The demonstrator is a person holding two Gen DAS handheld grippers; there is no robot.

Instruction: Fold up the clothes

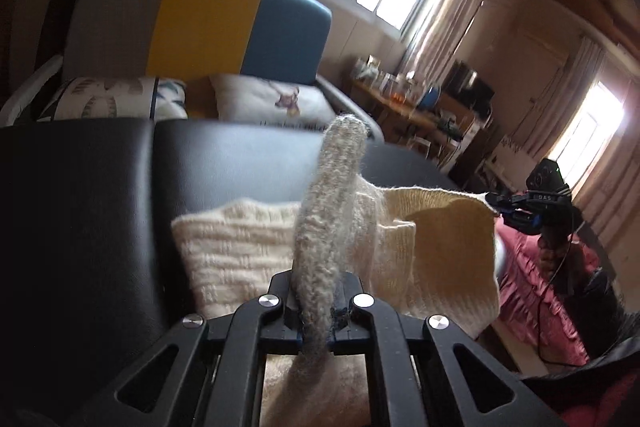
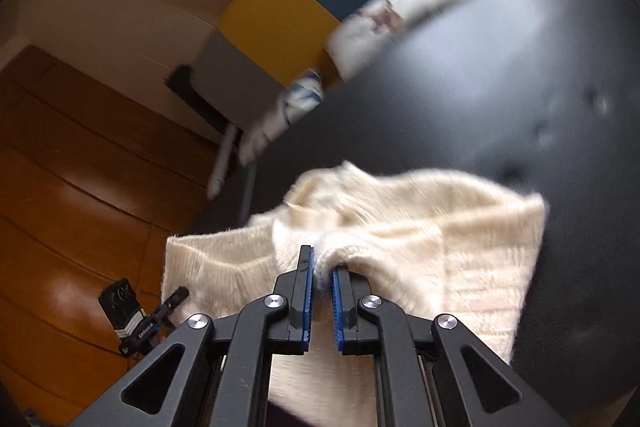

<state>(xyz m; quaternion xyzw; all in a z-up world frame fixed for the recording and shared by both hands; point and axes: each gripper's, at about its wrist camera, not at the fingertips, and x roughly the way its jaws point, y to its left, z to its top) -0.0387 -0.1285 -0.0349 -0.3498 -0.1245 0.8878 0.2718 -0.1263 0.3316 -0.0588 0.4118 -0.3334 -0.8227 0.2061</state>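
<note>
Both tools, left [image 1: 316, 311] and right [image 2: 322, 275], clamp the cream sweater [image 1: 436, 247], stretched lengthwise between them.

Black linkage arms joined by silver round screws are seen on each gripper [image 2: 322, 269], with ribbed blue pads [image 2: 306, 291] lining the fingers

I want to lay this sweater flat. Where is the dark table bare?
The black table is bare left of the cream sweater and behind it, up to the pillows. In the right wrist view it is bare beyond the sweater. The table's near edge is crowded: both grippers pinch the knit there.
</note>
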